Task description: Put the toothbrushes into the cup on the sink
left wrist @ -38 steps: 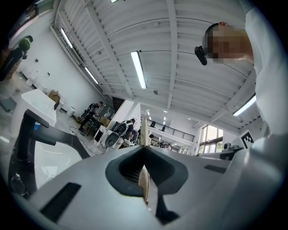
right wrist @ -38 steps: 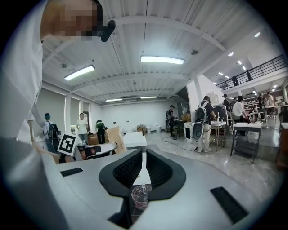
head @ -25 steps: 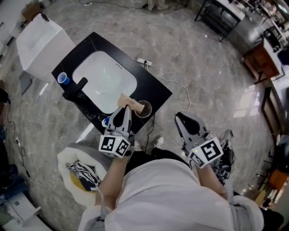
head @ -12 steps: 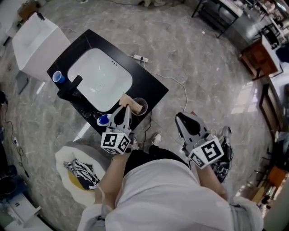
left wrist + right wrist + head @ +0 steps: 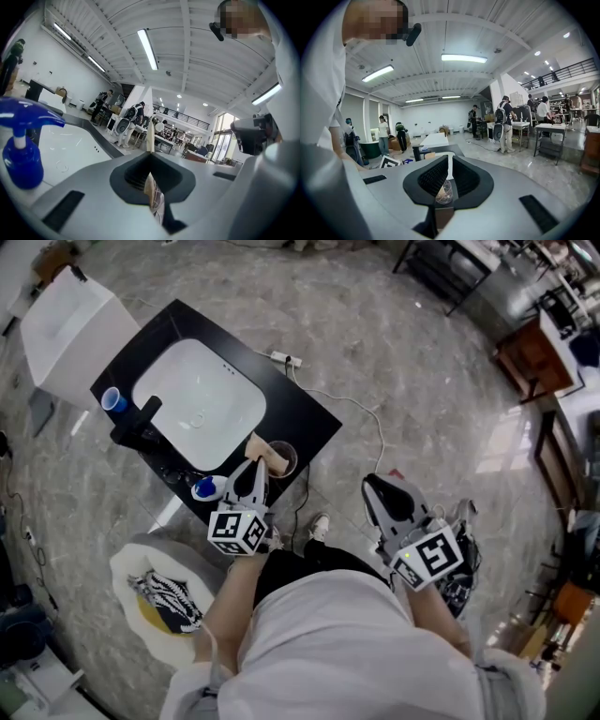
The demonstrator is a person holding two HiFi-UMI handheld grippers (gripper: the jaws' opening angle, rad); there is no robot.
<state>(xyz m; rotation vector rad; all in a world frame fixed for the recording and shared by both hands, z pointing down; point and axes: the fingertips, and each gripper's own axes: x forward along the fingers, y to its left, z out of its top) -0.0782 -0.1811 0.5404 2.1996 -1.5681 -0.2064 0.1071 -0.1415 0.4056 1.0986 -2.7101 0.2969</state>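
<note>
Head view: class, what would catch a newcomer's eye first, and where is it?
The black counter with its white basin stands out at upper left against the grey floor. At its near corner the left claw, shut on a tan toothbrush, is right by the cup. The right claw hangs over the floor at lower right.

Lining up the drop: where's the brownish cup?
Head view: the cup sits on the black counter's near edge, right of the basin, beside the left gripper.
</note>
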